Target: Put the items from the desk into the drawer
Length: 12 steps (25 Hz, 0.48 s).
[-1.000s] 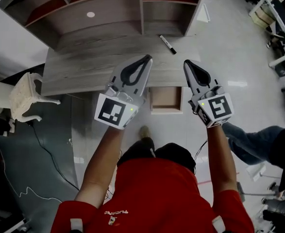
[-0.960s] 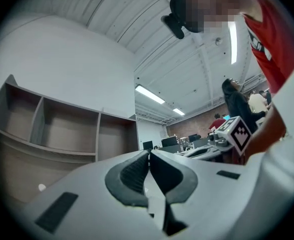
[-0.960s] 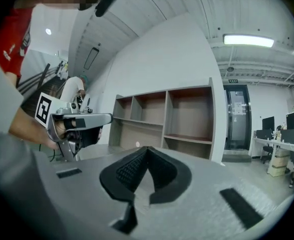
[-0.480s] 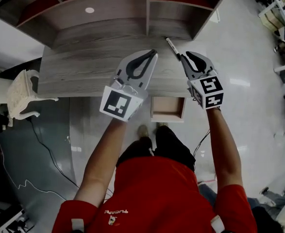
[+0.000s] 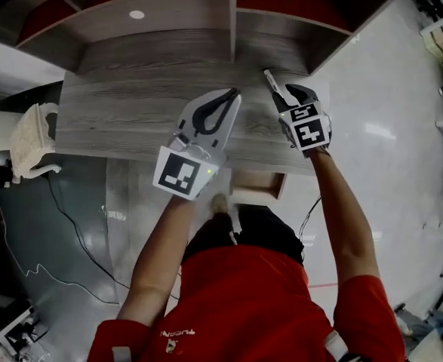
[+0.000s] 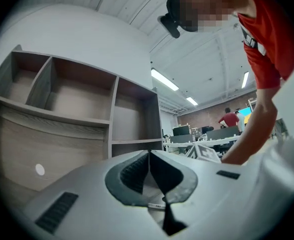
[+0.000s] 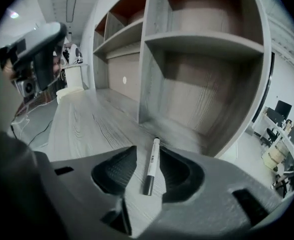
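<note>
Jaws of the right gripper (image 5: pixel 285 95) stand apart and have just been opening. A marker (image 7: pixel 150 166) lies between them, flat on the worktop (image 5: pixel 130 111), with neither jaw pressing on it. Its dark end points toward the gripper and its white end toward the shelf unit (image 5: pixel 176 21) at the back of the worktop. Jaws of the left gripper (image 6: pixel 149 156) are together with nothing between them; this gripper hangs over the front part of the worktop. A drawer (image 5: pixel 260 187) shows partly below the worktop's front edge, pulled open.
</note>
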Each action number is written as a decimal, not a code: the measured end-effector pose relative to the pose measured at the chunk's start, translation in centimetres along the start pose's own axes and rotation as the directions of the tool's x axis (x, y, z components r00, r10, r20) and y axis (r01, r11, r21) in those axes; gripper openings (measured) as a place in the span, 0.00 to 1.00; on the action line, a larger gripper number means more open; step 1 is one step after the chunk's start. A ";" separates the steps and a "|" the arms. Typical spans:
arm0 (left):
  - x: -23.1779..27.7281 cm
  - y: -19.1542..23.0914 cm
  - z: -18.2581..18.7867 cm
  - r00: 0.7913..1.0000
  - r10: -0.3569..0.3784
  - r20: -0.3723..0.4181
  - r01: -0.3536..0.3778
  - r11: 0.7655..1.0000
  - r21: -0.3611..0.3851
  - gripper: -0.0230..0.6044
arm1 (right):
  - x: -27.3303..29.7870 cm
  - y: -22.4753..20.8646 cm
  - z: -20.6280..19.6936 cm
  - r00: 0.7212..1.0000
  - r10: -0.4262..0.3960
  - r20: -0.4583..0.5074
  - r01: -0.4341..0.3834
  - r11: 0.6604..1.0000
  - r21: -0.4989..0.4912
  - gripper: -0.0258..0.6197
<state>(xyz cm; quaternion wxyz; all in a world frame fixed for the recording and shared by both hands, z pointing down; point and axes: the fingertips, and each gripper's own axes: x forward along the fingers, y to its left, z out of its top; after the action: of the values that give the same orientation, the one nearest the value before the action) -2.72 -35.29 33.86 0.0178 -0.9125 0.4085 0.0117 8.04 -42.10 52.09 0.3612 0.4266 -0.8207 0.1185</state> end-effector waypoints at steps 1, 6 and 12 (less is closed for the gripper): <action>0.1 0.2 -0.4 1.000 0.005 -0.009 -0.005 1.000 -0.003 0.06 | 1.0 -0.2 -0.5 1.000 0.007 -0.027 -0.007 1.000 0.001 0.27; 0.3 1.4 -1.8 0.998 0.033 -0.052 -0.033 0.999 -0.015 0.06 | 5.0 -0.8 -2.7 0.989 0.032 -0.147 -0.031 0.999 0.008 0.27; 0.2 1.9 -2.6 0.996 0.046 -0.077 -0.047 0.999 -0.013 0.06 | 6.7 -1.1 -4.1 0.977 0.046 -0.209 -0.039 0.999 0.036 0.24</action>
<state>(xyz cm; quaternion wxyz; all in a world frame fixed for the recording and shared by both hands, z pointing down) -3.97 -36.80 36.44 -0.0051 -0.9027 0.4298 -0.0196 8.42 -44.77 59.55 0.4364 0.3996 -0.7849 0.1836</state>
